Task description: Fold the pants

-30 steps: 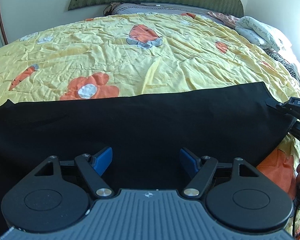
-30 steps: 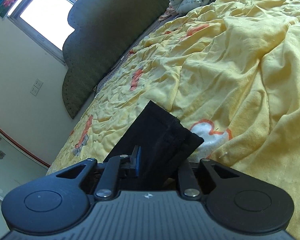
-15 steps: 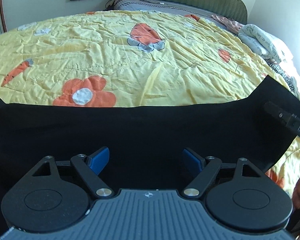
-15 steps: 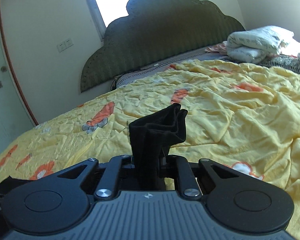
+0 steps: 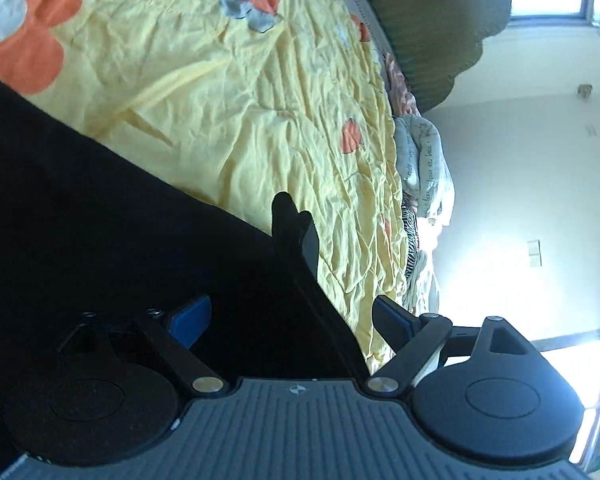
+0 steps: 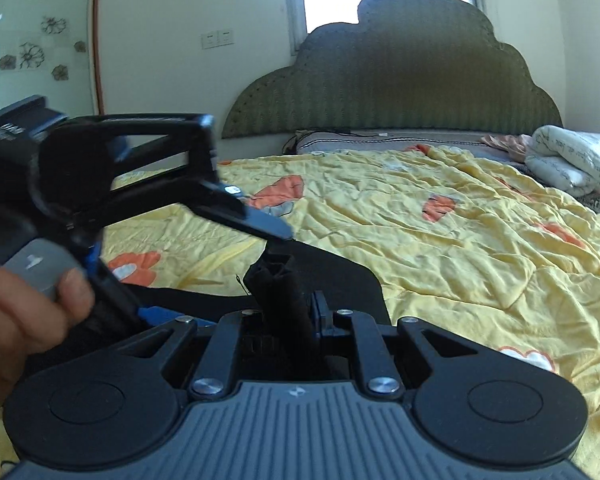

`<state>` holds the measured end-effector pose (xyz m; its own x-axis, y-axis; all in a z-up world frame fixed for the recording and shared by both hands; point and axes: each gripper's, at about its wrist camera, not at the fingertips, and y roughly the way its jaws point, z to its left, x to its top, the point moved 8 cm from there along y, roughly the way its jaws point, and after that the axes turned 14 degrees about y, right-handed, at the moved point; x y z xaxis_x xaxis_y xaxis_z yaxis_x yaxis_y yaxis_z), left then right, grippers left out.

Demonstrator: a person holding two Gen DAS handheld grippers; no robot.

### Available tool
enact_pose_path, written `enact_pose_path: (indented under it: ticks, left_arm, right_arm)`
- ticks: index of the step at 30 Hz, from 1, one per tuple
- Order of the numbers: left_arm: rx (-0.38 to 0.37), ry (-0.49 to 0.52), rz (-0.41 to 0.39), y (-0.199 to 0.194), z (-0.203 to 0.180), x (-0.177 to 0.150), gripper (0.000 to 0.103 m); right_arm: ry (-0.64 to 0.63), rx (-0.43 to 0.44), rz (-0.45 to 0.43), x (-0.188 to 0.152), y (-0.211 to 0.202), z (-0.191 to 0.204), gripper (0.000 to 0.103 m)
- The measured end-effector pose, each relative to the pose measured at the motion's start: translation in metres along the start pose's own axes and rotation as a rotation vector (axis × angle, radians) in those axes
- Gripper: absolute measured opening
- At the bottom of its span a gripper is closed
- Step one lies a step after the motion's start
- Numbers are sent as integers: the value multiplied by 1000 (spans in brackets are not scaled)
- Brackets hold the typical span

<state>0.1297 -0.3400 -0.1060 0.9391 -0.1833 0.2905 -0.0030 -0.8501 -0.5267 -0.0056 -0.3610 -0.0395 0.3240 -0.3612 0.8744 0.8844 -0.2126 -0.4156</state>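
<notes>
Pinching one bunched fold of the black pants, lower centre, my right gripper is clamped tight; my left gripper spreads, jaws opening over cloth. One yellow bedspread.

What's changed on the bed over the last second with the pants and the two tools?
The right tool, clamped on a bunched end of the black pants, has rolled upright and carried that end in toward the left tool. The left tool has rolled sideways, its jaws opening with pants fabric lying loose between them. The rest of the pants, the yellow floral bedspread and the folded bedding stayed put.
</notes>
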Motion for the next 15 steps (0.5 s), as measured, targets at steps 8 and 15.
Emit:
enact_pose_path:
  ticks: [8, 15]
  left_arm:
    - [77, 10, -39, -3, 16, 11, 33]
    - [185, 173, -66, -23, 18, 6, 7]
  right_arm:
    - [-312, -36, -10, -23, -3, 44, 14]
    - [-349, -33, 6, -31, 2, 56, 14]
